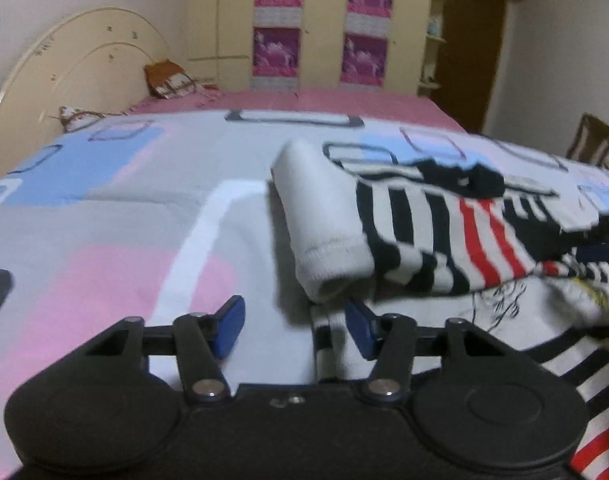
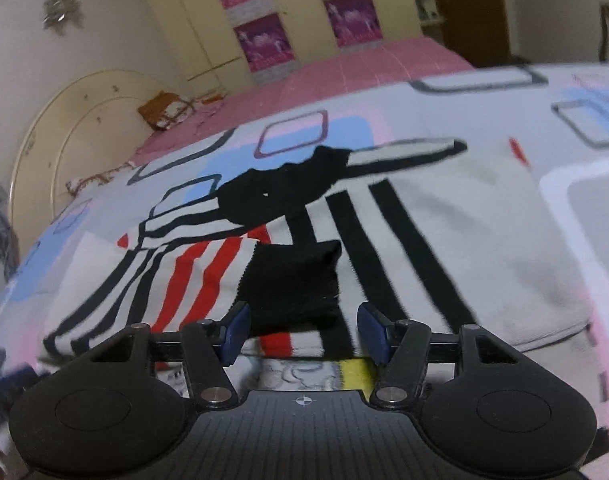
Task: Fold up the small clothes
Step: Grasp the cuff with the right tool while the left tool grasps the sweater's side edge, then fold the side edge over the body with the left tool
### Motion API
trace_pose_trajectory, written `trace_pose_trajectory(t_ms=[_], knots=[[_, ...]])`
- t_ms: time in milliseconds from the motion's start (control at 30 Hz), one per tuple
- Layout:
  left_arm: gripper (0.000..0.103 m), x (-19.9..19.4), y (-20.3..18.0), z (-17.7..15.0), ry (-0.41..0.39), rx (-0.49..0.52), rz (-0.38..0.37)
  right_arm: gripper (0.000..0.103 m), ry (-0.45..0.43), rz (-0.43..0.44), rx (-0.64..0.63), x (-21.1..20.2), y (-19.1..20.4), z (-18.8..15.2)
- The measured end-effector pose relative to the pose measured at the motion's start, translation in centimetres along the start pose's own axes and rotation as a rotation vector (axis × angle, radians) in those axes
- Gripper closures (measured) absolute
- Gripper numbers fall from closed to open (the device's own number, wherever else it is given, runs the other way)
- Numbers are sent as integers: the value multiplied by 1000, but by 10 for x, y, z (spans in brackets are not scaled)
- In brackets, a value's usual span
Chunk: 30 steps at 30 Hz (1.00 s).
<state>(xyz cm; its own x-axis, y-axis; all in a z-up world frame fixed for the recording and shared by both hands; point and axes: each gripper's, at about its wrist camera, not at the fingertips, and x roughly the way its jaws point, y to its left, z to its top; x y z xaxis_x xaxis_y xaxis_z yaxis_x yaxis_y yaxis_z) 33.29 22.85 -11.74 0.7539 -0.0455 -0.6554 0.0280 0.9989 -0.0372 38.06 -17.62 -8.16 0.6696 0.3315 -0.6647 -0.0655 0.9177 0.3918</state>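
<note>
A small striped shirt (image 1: 428, 232), white with black and red stripes, lies on the patterned bedspread (image 1: 104, 216). Its white sleeve (image 1: 324, 216) lies folded inward, its cuff just ahead of my left gripper (image 1: 294, 326). The left gripper is open and holds nothing, its right blue pad at the shirt's edge. In the right wrist view the shirt (image 2: 384, 232) lies spread flat with a black sleeve cuff (image 2: 292, 284) folded onto it. My right gripper (image 2: 304, 334) is open and empty, low over the shirt just before that cuff.
The bed runs back to a pink sheet (image 1: 304, 100) and a cream headboard (image 1: 72, 72). Pillows (image 1: 168, 80) lie near the headboard. A yellow wardrobe (image 1: 320, 24) stands behind the bed, a wooden chair (image 1: 590, 140) at the right.
</note>
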Motion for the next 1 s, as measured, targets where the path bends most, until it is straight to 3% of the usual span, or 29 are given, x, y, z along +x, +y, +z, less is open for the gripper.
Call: trace_pose_trajectory(t_ms=[33, 67, 167, 200, 233, 267, 333, 467, 567, 1000], knots=[[59, 6, 1, 0, 8, -3, -12, 60, 9, -3, 20, 5, 0, 1], [61, 14, 1, 1, 18, -9, -13, 66, 22, -2, 34, 11, 0, 2], [63, 26, 6, 5, 36, -14, -25, 68, 26, -22, 18, 24, 6, 3], [64, 28, 7, 5, 36, -5, -30, 73, 19, -24, -3, 26, 10, 3], [65, 31, 9, 5, 35, 5, -37, 96, 19, -21, -27, 27, 14, 2], [67, 31, 10, 6, 32, 13, -43, 101, 27, -11, -50, 29, 17, 1], [84, 30, 11, 2, 33, 19, -59, 101, -3, -26, -107, 25, 24, 1], [89, 35, 7, 1, 44, 37, -69, 101, -157, -150, -89, -10, 13, 12], [89, 36, 9, 1, 50, 19, -78, 101, -68, -170, -164, 0, 4, 10], [89, 41, 10, 12, 104, 31, -89, 101, -40, -171, -168, -6, -1, -12]])
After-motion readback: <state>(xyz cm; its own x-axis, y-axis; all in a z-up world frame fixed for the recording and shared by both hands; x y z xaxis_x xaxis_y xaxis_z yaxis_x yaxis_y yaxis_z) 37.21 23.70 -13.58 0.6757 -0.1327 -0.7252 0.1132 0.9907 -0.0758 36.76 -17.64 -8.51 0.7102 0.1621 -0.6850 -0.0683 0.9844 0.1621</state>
